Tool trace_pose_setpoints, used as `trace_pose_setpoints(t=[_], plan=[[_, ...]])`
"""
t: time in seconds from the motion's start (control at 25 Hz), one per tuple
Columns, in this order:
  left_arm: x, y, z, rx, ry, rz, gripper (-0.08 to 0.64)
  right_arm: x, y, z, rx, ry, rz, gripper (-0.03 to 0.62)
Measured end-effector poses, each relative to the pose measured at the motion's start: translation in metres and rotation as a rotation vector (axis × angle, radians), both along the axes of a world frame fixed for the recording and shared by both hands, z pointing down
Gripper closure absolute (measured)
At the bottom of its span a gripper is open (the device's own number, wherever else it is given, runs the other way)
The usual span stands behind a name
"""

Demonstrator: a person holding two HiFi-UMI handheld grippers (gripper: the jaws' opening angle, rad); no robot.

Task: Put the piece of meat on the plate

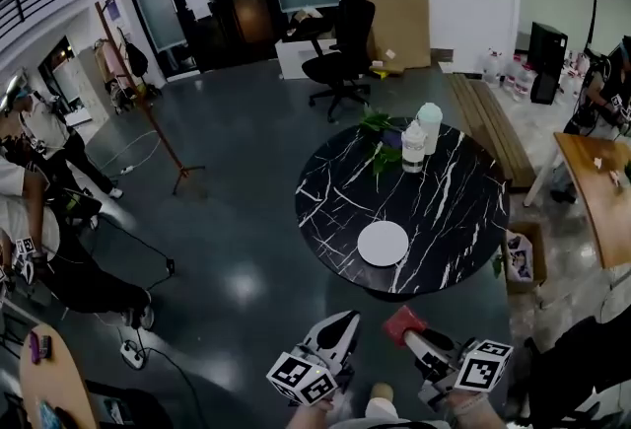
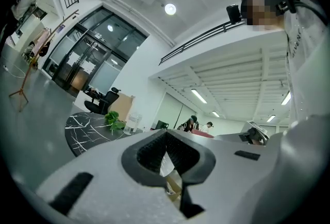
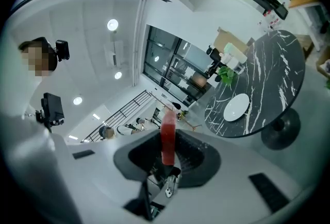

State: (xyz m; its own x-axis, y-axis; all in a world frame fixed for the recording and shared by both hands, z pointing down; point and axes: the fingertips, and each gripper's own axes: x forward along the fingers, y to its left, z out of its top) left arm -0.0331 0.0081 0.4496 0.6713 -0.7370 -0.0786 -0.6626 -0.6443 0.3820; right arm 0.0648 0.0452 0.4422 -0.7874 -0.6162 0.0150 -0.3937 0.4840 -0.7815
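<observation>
A white round plate lies on the near side of a black marble round table, with nothing on it. My right gripper is low in the head view, well short of the table, shut on a red piece of meat. In the right gripper view the meat stands upright between the jaws of the right gripper, and the plate shows far ahead. Beside it my left gripper is shut and holds nothing; in its own view the left gripper has its pads closed together.
Two bottles and a green plant stand at the table's far edge. A cardboard box sits on the floor to the table's right. Beyond are a bench, an office chair, a coat stand and people.
</observation>
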Motion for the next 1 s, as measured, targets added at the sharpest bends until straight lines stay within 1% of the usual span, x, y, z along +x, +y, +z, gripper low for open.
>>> trace_pose_setpoints(t=[0.2, 0.4, 0.56, 0.8, 1.0], plan=[[-0.002, -0.025, 0.001, 0.007, 0.002, -0.029, 0.551, 0.001, -0.027, 0.008, -0.008, 0.014, -0.017, 0.508], [-0.006, -0.04, 0.021, -0.035, -0.002, -0.042, 0.551, -0.001, -0.049, 0.02, -0.034, 0.03, -0.015, 0.508], [-0.004, -0.063, 0.033, -0.055, -0.017, -0.04, 0.551, 0.002, -0.074, 0.033, -0.059, 0.044, -0.004, 0.508], [-0.001, -0.123, 0.048, -0.071, -0.025, -0.021, 0.551, 0.008, -0.13, 0.059, -0.108, 0.085, 0.03, 0.508], [-0.005, -0.182, 0.059, -0.073, -0.055, -0.011, 0.551, 0.001, -0.183, 0.082, -0.148, 0.122, 0.023, 0.508]])
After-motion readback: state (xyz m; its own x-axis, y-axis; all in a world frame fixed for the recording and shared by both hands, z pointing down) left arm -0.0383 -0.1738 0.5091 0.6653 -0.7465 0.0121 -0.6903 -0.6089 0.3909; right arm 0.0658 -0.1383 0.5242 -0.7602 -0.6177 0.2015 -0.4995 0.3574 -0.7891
